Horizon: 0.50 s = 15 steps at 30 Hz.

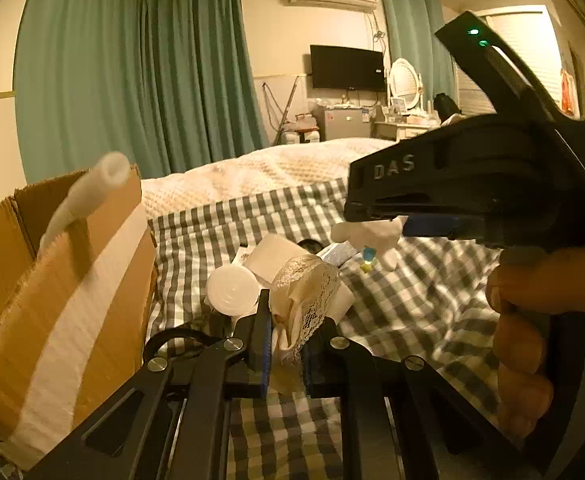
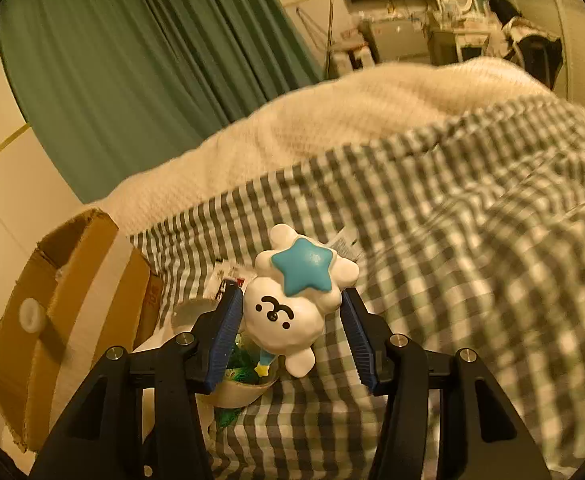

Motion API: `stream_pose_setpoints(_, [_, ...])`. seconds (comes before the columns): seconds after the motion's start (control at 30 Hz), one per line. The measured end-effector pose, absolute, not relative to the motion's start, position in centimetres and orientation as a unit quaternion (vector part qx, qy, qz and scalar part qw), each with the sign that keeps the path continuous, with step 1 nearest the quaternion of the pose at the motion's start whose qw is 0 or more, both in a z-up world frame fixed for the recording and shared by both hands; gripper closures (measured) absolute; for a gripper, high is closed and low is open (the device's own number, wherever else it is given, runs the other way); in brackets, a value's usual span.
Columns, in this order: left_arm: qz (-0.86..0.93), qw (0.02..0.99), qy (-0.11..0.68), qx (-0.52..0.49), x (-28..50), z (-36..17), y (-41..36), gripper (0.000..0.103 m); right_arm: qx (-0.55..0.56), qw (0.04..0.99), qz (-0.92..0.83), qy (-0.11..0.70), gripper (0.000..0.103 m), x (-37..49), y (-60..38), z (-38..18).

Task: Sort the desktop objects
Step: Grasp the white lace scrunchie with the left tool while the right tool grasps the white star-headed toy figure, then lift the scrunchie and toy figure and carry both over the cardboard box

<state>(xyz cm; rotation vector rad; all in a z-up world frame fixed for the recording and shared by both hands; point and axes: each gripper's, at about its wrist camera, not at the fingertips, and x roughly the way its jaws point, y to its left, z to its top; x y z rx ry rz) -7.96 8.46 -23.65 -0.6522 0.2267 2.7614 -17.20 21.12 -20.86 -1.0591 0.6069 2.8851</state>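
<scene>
In the left wrist view my left gripper (image 1: 288, 346) is shut on a bunched cream lace cloth (image 1: 306, 288), which stands up between its blue pads. A white round lid (image 1: 232, 288) and a white cup (image 1: 274, 256) lie just behind it. My right gripper (image 2: 292, 312) holds a white toy figure (image 2: 284, 320) with a blue star on its back; both blue pads lie against its sides. The same toy figure (image 1: 368, 236) hangs under the right gripper (image 1: 366, 216) in the left wrist view. A bowl with green bits (image 2: 240, 384) sits below the toy.
An open cardboard box (image 1: 72, 280) stands at the left with a white tube (image 1: 84, 196) sticking out of it. A grey checked cloth (image 2: 452, 240) covers the bed, with a cream blanket (image 2: 332, 120) beyond. A person's hand (image 1: 524, 340) grips the right gripper's handle.
</scene>
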Motion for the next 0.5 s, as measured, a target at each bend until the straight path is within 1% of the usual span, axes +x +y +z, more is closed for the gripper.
stream_pose_setpoints(0.23, [0.963,0.154,0.059,-0.215,-7.0,-21.2,7.3,0.092,-0.292,0.036,0.941,0.166,0.053,-14.1,21.8,-18.2])
stream_pose_setpoints(0.5, [0.966,0.166,0.030,-0.194,-6.0,-17.6,5.0,0.092,-0.271,0.056,0.948,0.160,0.053,-12.5,21.9,-16.2])
